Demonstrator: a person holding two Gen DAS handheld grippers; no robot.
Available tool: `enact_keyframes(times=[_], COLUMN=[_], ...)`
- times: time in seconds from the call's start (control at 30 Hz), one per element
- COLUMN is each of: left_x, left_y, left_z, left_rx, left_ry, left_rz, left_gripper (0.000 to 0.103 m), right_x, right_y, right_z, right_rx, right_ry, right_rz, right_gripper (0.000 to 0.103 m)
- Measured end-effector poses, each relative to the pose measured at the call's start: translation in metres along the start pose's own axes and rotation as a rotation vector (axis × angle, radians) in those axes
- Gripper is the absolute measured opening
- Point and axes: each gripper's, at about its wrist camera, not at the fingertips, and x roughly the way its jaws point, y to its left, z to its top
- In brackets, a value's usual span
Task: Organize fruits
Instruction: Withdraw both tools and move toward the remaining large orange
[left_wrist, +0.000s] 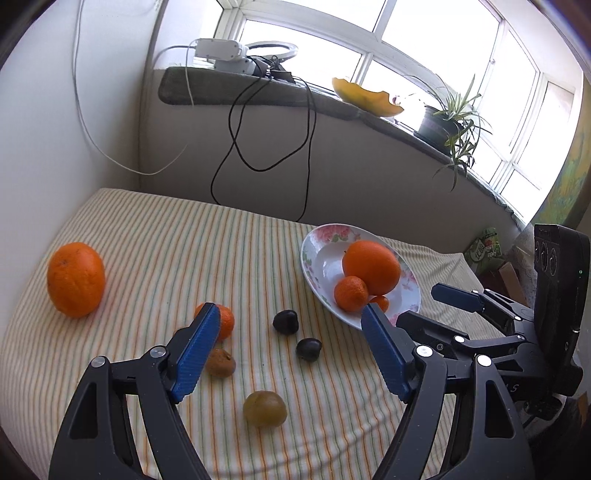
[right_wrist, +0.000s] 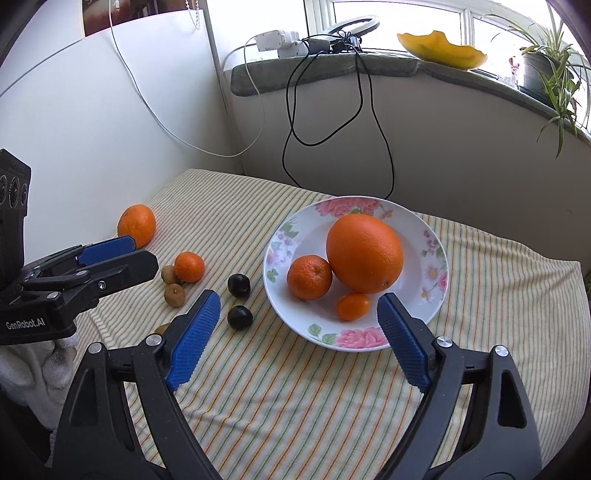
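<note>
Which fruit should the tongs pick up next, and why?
Probably the left tongs should drop onto the nearer dark plum. They hang open and empty right above it, and it lies loose on the striped cloth beside the plate, which already holds three orange fruits. The right tongs are open too.

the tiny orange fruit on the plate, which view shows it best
The right wrist view. There the tiny orange fruit lies in full sight on the plate, in front of the big orange. In the left wrist view, only a sliver shows behind the mandarin and a blue finger.
</note>
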Motion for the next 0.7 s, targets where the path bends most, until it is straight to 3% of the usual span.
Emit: enact_keyframes(times=[0.2,0.7], left_x=[-0.018,-0.048], left_y=[0.030,0.112], left_z=[-0.004,-0.020], left_rx=[-0.037,-0.149], left_ry=[-0.040,-0.087], left_rz=[0.053,0.182], left_gripper=[0.079,0.079], right_x=[0.005,0.041], right_y=[0.019,0.083], right_z=[0.013,0.061], right_rx=[-0.005,0.043], right_ry=[0.005,0.048], right_rz=[0.041,0.242], right_gripper=[0.090,0.095])
